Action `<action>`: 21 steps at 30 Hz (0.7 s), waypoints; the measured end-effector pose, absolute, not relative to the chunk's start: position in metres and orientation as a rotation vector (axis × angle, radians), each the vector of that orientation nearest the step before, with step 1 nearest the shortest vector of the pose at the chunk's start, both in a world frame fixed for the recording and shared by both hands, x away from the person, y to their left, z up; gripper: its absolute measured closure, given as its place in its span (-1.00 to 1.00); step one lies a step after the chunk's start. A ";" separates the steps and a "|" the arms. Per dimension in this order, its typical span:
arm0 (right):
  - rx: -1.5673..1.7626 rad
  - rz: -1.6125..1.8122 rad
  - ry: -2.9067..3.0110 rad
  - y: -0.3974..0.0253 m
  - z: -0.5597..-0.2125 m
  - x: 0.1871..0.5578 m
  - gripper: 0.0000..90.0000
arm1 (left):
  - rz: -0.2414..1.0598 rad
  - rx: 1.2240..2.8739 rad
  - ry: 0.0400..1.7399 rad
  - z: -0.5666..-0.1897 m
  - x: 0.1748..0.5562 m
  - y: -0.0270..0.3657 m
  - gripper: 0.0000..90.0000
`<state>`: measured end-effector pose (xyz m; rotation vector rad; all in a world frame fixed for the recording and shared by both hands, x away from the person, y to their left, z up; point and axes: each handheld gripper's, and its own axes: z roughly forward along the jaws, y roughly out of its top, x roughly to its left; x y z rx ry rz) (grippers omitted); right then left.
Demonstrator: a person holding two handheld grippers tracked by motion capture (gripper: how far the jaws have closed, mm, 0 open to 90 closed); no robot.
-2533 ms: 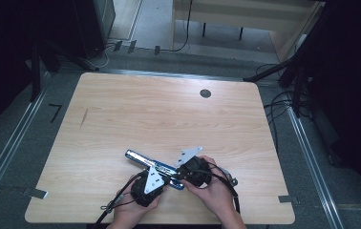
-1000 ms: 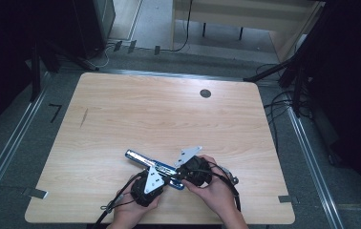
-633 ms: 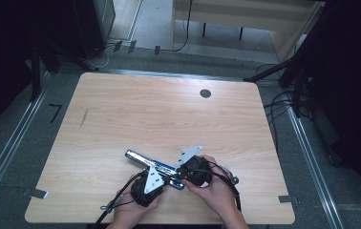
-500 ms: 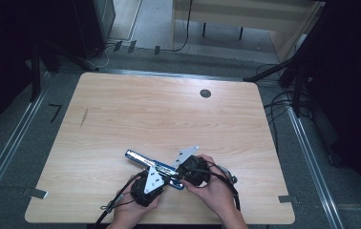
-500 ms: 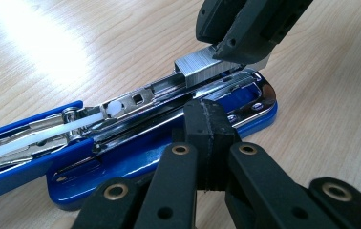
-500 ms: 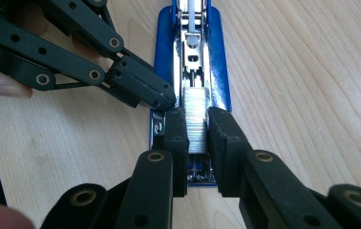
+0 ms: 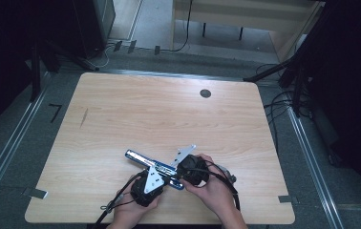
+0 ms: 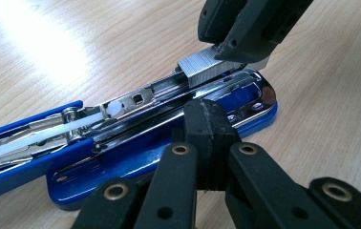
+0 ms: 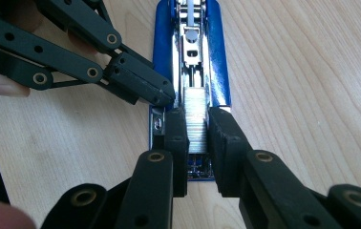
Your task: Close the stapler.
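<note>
Little has shifted over the last couple of seconds: my right gripper (image 7: 187,171) has only edged slightly toward the left of the high view, and the stapler (image 7: 151,166) lies where it did, low in the frame just left of centre on the table (image 7: 169,114).

My right gripper is clamped on a strip of staples (image 9: 196,119), one jaw on each long side, holding it over the open magazine channel (image 9: 190,52) at the stapler's front end. My left gripper (image 8: 206,119) has its jaws together, their tips pressed against the blue base (image 8: 135,167) to pin it.

To do this step well, I judge that I must keep the strip square to the channel; in the right gripper view it looks lined up with the chrome rails. I should lower its legs over the rail, not onto the rim, then slide it toward the white pusher (image 8: 115,108) at the centre left of the left gripper view. I must grip lightly, since a hard squeeze could snap the strip, and keep the left gripper bearing down so the base does not skate.
</note>
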<state>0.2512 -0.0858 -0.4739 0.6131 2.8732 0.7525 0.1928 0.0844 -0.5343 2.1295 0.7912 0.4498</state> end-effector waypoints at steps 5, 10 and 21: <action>0.618 0.770 2.876 -0.086 -0.471 0.251 0.77 | 0.449 2.129 0.791 -0.534 0.193 0.084 1.00; 0.645 0.752 2.878 -0.085 -0.472 0.251 0.77 | 0.449 2.127 0.793 -0.534 0.193 0.084 1.00; 0.671 0.738 2.887 -0.084 -0.474 0.252 0.77 | 0.449 2.127 0.793 -0.534 0.193 0.084 1.00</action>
